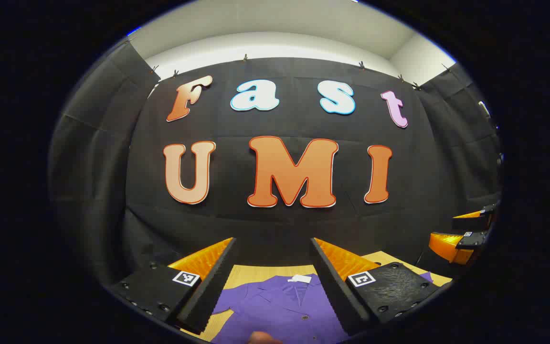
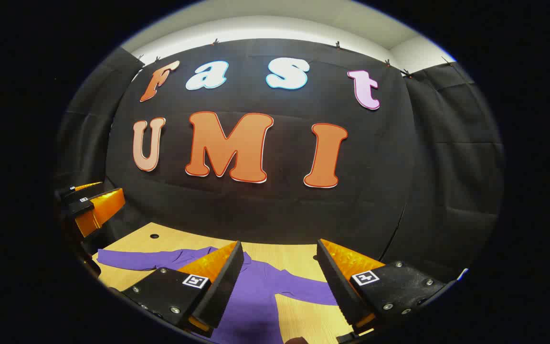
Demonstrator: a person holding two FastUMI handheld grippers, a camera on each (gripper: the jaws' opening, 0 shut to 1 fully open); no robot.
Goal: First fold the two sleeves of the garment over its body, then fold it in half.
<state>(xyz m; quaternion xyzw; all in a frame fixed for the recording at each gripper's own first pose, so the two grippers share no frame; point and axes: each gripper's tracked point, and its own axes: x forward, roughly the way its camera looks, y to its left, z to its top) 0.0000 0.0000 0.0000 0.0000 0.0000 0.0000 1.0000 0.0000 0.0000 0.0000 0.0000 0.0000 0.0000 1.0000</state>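
Purple fabric sits right between the left gripper's fingers in the left gripper view, though nothing's actually being pinched: the two fingers are spread wide apart and hang above the cloth, not touching it as far as the view lets anyone tell. That fabric is the shirt, lying flat on a light wooden table with its collar end toward the booth wall, and there's a small white tag at the neck plus a dark button down the front. Same story in the right gripper view: the right gripper has its fingers wide apart too, holding nothing, hovering over the shirt. From that side one sleeve stretches out flat toward the left across the table, and the other sleeve runs off to the right, passing under the right-hand finger, so both sleeves are still spread out and not folded over the body. A couple of small dark holes show in the tabletop near the far edge. Off at the edge of each view the other gripper pokes in: the right gripper at the right edge of the left gripper view, and the left gripper at the left edge of the right gripper view, raised above the table. Behind everything is the black cloth wall.
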